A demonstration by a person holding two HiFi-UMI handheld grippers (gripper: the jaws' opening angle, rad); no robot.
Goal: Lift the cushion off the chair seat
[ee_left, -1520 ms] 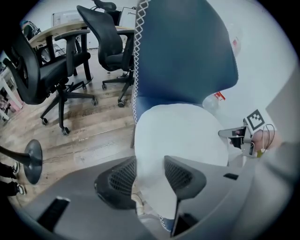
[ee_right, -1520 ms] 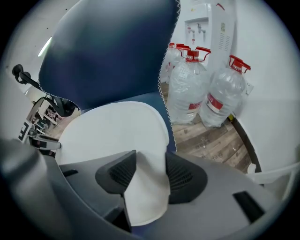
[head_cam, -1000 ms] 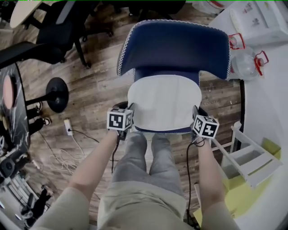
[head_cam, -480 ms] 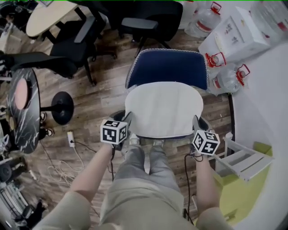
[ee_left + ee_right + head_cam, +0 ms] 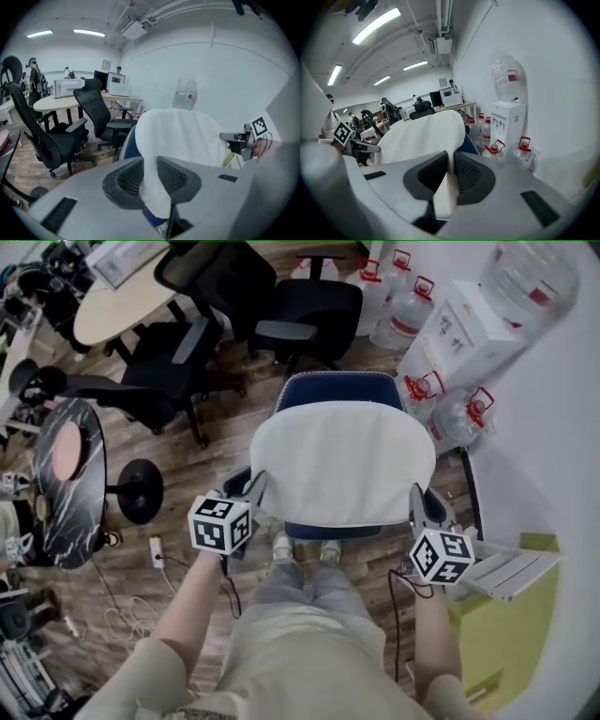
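The white cushion [image 5: 333, 465] hangs in the air above the blue chair [image 5: 337, 388], whose seat it mostly hides from the head view. My left gripper [image 5: 249, 487] is shut on the cushion's left edge, and the white fabric [image 5: 180, 136] is pinched between its pads [image 5: 130, 176]. My right gripper [image 5: 419, 504] is shut on the right edge, with the cushion [image 5: 424, 136] folded between its pads [image 5: 466, 174]. Each gripper view shows the other gripper across the cushion: the right gripper [image 5: 239, 140] and the left gripper [image 5: 361, 146]. The chair's blue edge [image 5: 129, 146] shows under the cushion.
Black office chairs [image 5: 187, 352] and a beige desk [image 5: 112, 306] stand behind the blue chair. Water jugs [image 5: 455, 413] and a white box [image 5: 459, 334] line the right wall. A round dark table [image 5: 66, 474] is at the left, a white rack [image 5: 511, 568] at the right, and a cable [image 5: 159, 554] lies on the floor.
Both grippers have risen with the cushion held between them. It has come up off the seat, and it now covers most of the blue chair in the head view.
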